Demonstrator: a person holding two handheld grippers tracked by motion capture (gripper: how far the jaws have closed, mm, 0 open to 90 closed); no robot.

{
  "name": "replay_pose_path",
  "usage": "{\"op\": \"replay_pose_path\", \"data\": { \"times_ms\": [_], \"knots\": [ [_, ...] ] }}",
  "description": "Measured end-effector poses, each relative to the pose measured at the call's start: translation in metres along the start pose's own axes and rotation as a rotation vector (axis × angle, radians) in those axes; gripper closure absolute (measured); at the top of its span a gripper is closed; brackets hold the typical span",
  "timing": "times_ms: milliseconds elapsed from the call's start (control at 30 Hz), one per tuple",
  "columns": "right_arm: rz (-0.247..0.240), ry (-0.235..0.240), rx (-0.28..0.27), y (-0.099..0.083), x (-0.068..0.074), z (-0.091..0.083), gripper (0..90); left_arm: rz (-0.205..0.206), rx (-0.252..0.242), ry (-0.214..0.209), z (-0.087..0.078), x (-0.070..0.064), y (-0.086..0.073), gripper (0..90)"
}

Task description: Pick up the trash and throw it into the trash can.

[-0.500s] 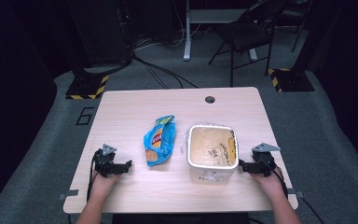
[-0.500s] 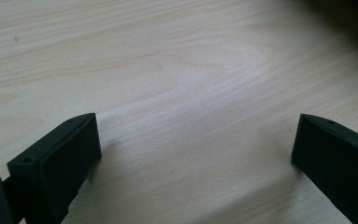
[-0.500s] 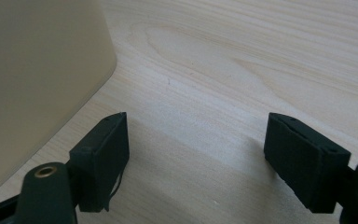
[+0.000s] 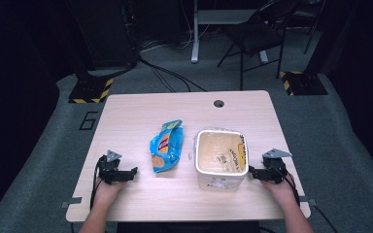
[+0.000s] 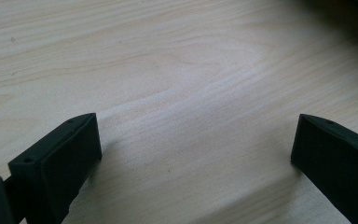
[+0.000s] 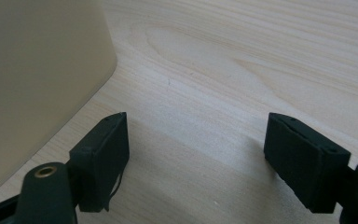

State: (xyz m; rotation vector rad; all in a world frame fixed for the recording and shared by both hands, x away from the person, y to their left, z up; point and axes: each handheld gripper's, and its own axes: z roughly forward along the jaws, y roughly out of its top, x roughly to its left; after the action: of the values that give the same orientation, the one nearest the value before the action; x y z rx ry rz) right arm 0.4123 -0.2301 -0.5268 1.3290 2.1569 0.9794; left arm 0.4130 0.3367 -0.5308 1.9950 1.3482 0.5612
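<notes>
High view puts the bag (image 4: 165,146) mid-table beside the tub (image 4: 221,158). Your left gripper (image 4: 134,171) and right gripper (image 4: 250,172) both rest with jaws apart; approach the bag low and pinch its edge.

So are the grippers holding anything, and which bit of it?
Nothing. The left gripper and right gripper are both open over bare table, apart from the blue snack bag and the tub.
</notes>
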Motion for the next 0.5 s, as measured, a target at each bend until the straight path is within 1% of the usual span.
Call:
{"op": "replay_pose_path", "data": {
  "times_ms": [133,167,200,233,267,300,333,367,433,500],
  "knots": [
    [0.000,0.000,0.000,0.000,0.000,0.000,21.4,-0.002,-0.005,0.000,-0.002,0.002,-0.001,3.8],
    [0.000,0.000,0.000,0.000,0.000,0.000,21.4,-0.004,-0.007,0.001,-0.003,0.002,0.000,5.8],
    [0.000,0.000,0.000,0.000,0.000,0.000,21.4,-0.004,-0.001,0.002,-0.005,0.003,0.000,13.6],
    [0.000,0.000,0.000,0.000,0.000,0.000,21.4,-0.009,-0.002,0.007,-0.006,0.004,0.000,13.6],
    [0.000,0.000,0.000,0.000,0.000,0.000,21.4,-0.023,0.019,0.018,-0.008,0.003,0.001,16.8],
    [0.000,0.000,0.000,0.000,0.000,0.000,21.4,-0.023,0.019,0.018,-0.008,0.003,0.001,18.0],
    [0.000,0.000,0.000,0.000,0.000,0.000,21.4,-0.020,0.035,0.019,-0.010,0.001,0.003,20.1],
    [0.001,0.003,0.000,0.000,0.000,0.000,21.4,-0.015,0.040,0.019,-0.011,0.000,0.003,21.7],
    [-0.001,0.002,0.000,0.000,0.000,0.000,21.4,-0.013,0.041,0.019,-0.012,-0.001,0.004,22.0],
    [-0.001,0.002,0.001,0.000,0.000,0.000,21.4,-0.017,0.026,0.011,-0.014,-0.004,0.006,23.6]
  ]
}}
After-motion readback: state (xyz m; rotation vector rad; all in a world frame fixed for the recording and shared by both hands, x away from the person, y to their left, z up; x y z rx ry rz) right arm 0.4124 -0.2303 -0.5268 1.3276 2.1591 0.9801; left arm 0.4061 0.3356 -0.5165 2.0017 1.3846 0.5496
